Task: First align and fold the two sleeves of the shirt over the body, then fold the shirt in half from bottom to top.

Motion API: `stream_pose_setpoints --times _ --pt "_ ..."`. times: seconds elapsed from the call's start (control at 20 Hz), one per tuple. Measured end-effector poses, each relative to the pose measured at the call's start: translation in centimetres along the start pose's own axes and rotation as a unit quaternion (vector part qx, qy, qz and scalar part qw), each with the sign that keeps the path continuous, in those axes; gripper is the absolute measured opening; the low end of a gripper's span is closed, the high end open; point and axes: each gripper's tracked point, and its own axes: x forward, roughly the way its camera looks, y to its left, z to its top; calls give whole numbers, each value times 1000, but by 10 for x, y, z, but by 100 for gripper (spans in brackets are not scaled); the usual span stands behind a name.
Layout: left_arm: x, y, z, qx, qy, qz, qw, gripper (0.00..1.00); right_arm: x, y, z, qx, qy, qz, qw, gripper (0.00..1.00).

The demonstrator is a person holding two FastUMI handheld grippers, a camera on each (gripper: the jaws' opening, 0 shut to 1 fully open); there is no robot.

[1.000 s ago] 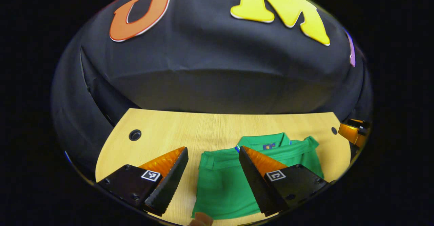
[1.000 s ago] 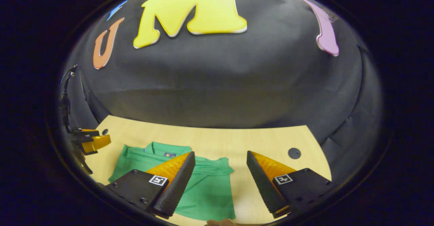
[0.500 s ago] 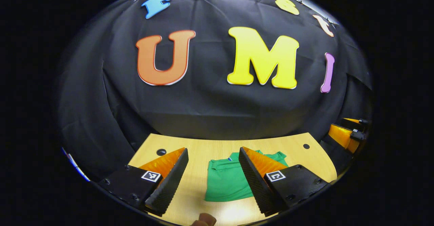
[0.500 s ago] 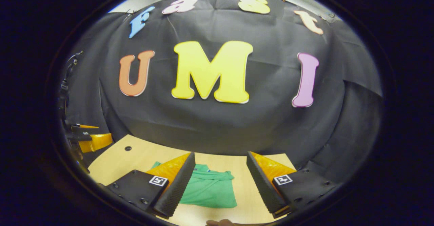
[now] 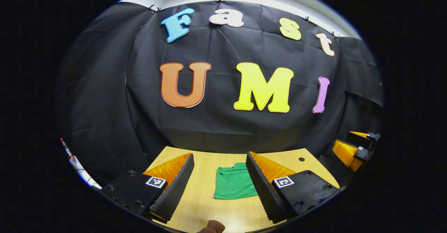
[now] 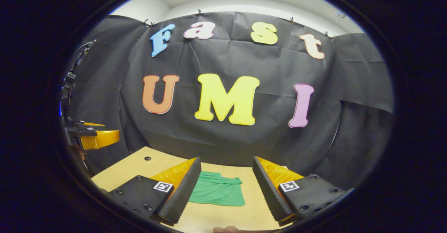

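Now I hold both grippers, left gripper (image 5: 218,182) and right gripper (image 6: 226,187), above the folded shirt (image 5: 233,186) on the worktop (image 5: 206,205), jaws open and empty.

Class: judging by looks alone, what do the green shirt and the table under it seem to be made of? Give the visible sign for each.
Green shirt: soft knitted cloth, probably cotton or a blend; matte, it lies limp with folds and creases.
Table: pale wood or wood-look laminate; fine straight grain lines and a smooth, faintly glossy surface with a round cable hole. The look cannot tell solid wood from veneer.

dim, sharp views; overhead glare on table (image 5: 241,222); fisheye-warped edges
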Motion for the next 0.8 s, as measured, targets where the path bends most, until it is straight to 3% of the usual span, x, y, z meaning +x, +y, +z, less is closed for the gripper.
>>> stream_pose_setpoints --times 0.1,0.15,0.2,0.25,0.3,0.35,0.4,0.5,0.55,0.8 --pt "-22 0 -5 -1 -3 -1 1000 96 -12 -7 -2 -18 -1 -18 1000 89" --pt "-30 1 -6 -2 -6 -2 1000 96 -19 -5 -3 -16 -2 -19 1000 95" --pt "-37 0 -8 -1 -9 -6 1000 96 -26 2 -4 -11 -3 -15 1000 89" --pt "-42 -1 -11 0 -9 -7 1000 100 -31 5 -7 -6 -3 -17 1000 89" --pt "-46 0 -15 1 -2 -7 1000 96 -37 6 -10 -1 -1 -22 1000 90" --pt "-48 -1 -22 3 3 -10 1000 100 -40 10 -15 3 2 -21 1000 89" --pt "-51 2 -26 5 4 -8 1000 96 -43 15 -18 4 6 -19 1000 95" --pt "-54 15 -26 8 -4 7 1000 96 -46 25 -24 -1 14 -11 1000 90" --pt "-57 16 -27 3 -2 6 1000 100 -48 28 -24 -3 13 -9 1000 95" --pt "-66 16 -30 -12 -1 4 1000 97 -59 40 -19 -14 1 -1 1000 95"
